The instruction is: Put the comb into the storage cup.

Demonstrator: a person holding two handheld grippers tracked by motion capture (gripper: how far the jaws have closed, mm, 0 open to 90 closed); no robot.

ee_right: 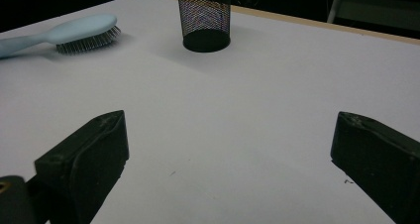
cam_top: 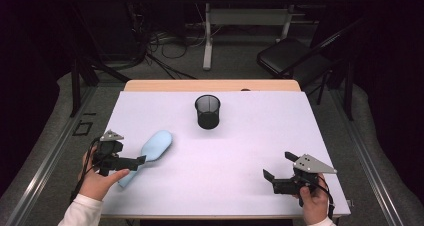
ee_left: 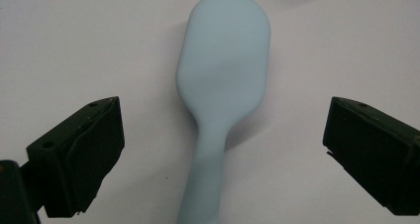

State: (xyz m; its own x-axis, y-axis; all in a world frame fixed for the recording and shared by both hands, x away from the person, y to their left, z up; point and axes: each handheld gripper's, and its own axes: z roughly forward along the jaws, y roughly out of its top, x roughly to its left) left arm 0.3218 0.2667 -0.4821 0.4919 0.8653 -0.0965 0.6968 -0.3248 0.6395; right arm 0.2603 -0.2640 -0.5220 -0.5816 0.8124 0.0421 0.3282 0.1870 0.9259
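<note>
My left claw [ee_left: 220, 149] hangs released over the pale blue hairbrush [ee_left: 223, 80], jaws wide on either side of the handle's neck and clear of it; the brush lies bristles down on the white surface [cam_top: 240, 151], its head pointing away from the claw. My right claw [ee_right: 228, 169], also released and holding nothing, sits well apart near the surface's front edge. Ahead of it, farther off, a black mesh pen cup [cam_top: 207, 112] stands upright.
</note>
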